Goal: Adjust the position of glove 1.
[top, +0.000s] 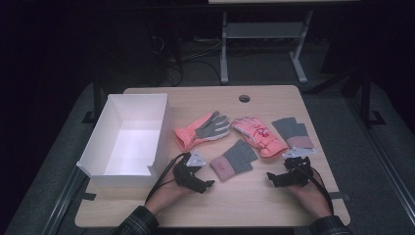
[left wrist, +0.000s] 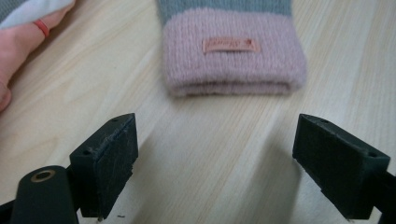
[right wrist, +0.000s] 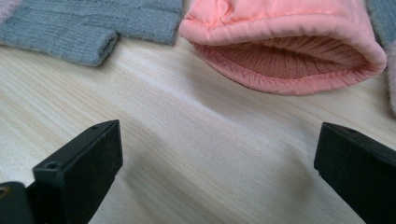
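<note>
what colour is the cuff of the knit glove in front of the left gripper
Pale pink, with a small pink label; the knit glove is grey above that. Clearest in the left gripper view.

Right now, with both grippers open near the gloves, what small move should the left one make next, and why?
Probably ease the left gripper forward onto the knit glove. Its jaws stand wide open, the pink cuff lies straight ahead between them, and bare table still separates them. The white box waits to its left.
</note>
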Action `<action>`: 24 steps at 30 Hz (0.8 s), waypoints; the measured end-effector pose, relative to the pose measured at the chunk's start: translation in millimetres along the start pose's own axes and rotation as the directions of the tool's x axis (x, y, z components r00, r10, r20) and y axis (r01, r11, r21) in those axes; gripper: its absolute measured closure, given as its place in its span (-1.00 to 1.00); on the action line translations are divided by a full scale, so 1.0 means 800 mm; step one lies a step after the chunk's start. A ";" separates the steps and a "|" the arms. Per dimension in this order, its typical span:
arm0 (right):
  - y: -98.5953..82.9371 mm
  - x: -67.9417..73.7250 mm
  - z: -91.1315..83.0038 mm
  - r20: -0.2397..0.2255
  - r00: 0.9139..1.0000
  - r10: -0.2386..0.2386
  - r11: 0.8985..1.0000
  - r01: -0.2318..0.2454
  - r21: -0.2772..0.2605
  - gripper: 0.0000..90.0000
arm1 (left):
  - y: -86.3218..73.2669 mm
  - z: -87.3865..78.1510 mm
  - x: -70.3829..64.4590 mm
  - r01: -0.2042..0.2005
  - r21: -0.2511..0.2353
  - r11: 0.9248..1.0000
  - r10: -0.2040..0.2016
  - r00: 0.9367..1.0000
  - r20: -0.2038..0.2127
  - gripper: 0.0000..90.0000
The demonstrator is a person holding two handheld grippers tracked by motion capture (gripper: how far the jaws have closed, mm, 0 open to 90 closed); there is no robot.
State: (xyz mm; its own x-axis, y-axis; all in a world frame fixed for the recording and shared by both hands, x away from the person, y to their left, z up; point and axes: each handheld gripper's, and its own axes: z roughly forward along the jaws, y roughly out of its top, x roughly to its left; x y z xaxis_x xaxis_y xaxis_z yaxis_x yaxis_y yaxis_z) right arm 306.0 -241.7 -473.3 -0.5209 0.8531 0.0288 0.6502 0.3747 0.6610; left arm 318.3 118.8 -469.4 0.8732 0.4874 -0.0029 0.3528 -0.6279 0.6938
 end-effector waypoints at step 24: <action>-0.003 -0.004 0.001 -0.003 1.000 0.015 1.000 -0.015 -0.006 -0.98 | 0.083 0.029 0.018 -0.002 -0.040 0.999 0.005 0.996 0.085 0.04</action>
State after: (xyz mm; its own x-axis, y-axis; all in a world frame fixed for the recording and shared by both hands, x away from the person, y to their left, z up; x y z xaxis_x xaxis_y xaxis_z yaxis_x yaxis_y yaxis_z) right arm 306.8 -244.9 -475.6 -0.5124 0.8578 0.0410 0.6546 0.3592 0.6652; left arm 361.7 70.2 -440.2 0.9004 0.4308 -0.0607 0.3376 -0.6037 0.7222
